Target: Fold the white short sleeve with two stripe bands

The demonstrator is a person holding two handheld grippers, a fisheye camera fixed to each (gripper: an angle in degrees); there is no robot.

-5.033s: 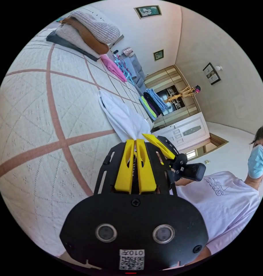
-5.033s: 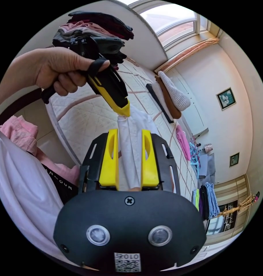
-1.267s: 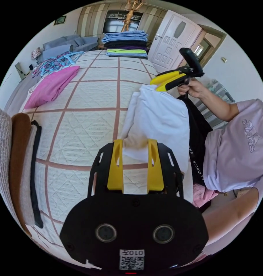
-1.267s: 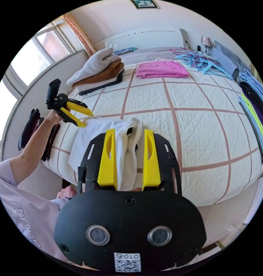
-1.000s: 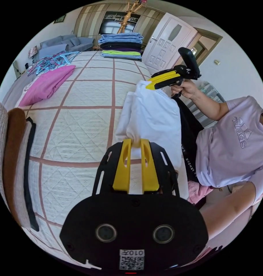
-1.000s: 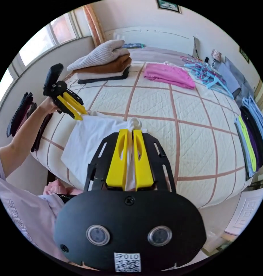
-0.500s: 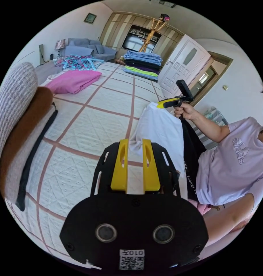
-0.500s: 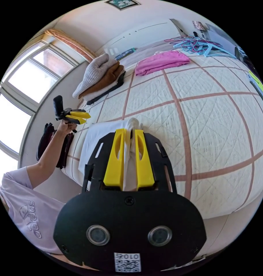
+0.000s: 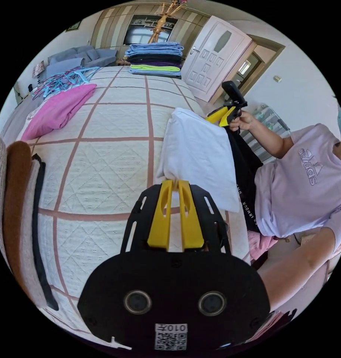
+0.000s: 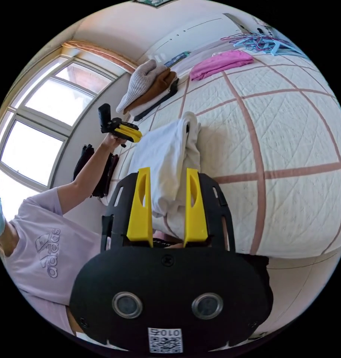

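The white shirt (image 9: pixel 200 153) lies folded into a narrow panel along the near edge of the bed; its stripe bands are hidden. My left gripper (image 9: pixel 172 183) is shut on one end corner of it. In the right gripper view the same left gripper (image 10: pixel 137 136) sits at the shirt's (image 10: pixel 163 153) far end, held by a hand. My right gripper (image 10: pixel 167 175) is open, its jaws standing either side of the shirt's bunched near end without pressing it. In the left gripper view the right gripper (image 9: pixel 218 118) has its jaws spread at the other end.
The cream quilted bed (image 9: pixel 103 167) carries a pink garment (image 9: pixel 58 112), blue hangers (image 9: pixel 62 76), a stack of folded clothes (image 9: pixel 155 59) and folded sweaters (image 9: pixel 13 209). A black garment (image 9: pixel 245 167) hangs off the bed's edge beside the person (image 9: pixel 308 179). A window (image 10: pixel 47 123) is behind.
Half a second ago the left gripper was open and the right was shut on the shirt. Now the left is shut on its corner and the right has opened.
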